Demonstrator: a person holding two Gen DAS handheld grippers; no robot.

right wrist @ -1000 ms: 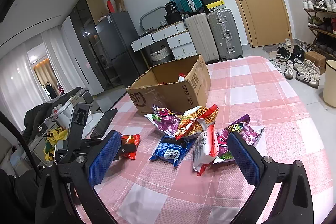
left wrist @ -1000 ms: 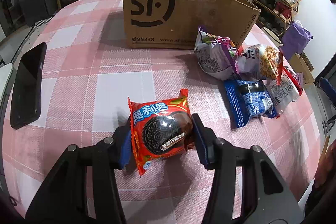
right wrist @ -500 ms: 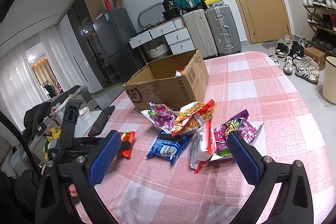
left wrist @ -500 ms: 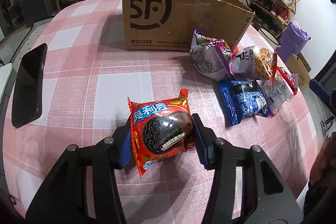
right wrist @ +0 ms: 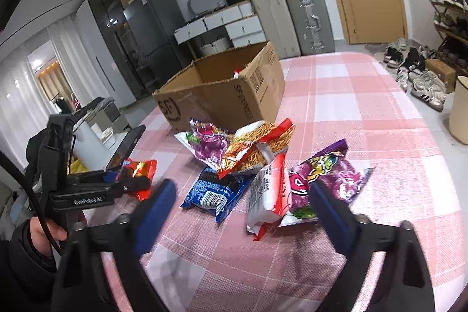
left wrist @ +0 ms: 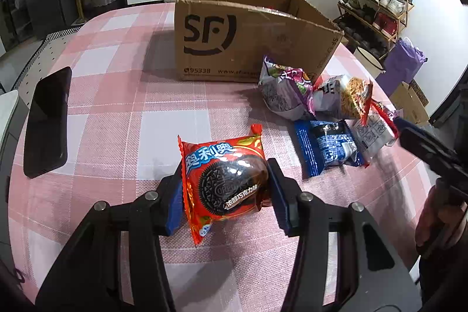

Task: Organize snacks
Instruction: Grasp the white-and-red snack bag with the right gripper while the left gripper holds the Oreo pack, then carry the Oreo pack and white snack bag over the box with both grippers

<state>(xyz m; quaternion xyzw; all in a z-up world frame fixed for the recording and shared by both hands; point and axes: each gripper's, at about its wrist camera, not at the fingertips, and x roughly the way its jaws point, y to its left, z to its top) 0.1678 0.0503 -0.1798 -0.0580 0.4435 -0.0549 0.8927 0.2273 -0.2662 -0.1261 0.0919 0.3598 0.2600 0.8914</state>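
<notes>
Between the blue pads of my left gripper [left wrist: 223,189] sat one red foil packet with a chocolate sandwich biscuit printed on it [left wrist: 225,183], pinched from both sides and lifted clear of the pink-and-white checked tablecloth [left wrist: 117,119]. My right gripper [right wrist: 239,209] had nothing between its pads; its jaws were closing, spread wide over the near edge of the loose snacks.

I counted five packets lying on the cloth. Nearest the right gripper were one white packet with a red edge [right wrist: 267,195] and one purple bag with cartoon print [right wrist: 327,174], partly overlapping. Just beside them to the left lay one blue foil biscuit packet [right wrist: 216,189]. Behind those, one bag printed with thin fried noodles [right wrist: 260,145] leaned against a second purple bag [right wrist: 207,142].

Off to the left, one black phone [left wrist: 46,119] lay flat near the table edge, well apart from the snacks.

Farther back stood one open brown cardboard box with a black SF logo [left wrist: 234,43], its top flaps open; a scrap of red-and-white wrapper [right wrist: 236,74] showed inside, though I could not tell how many packets it held.
</notes>
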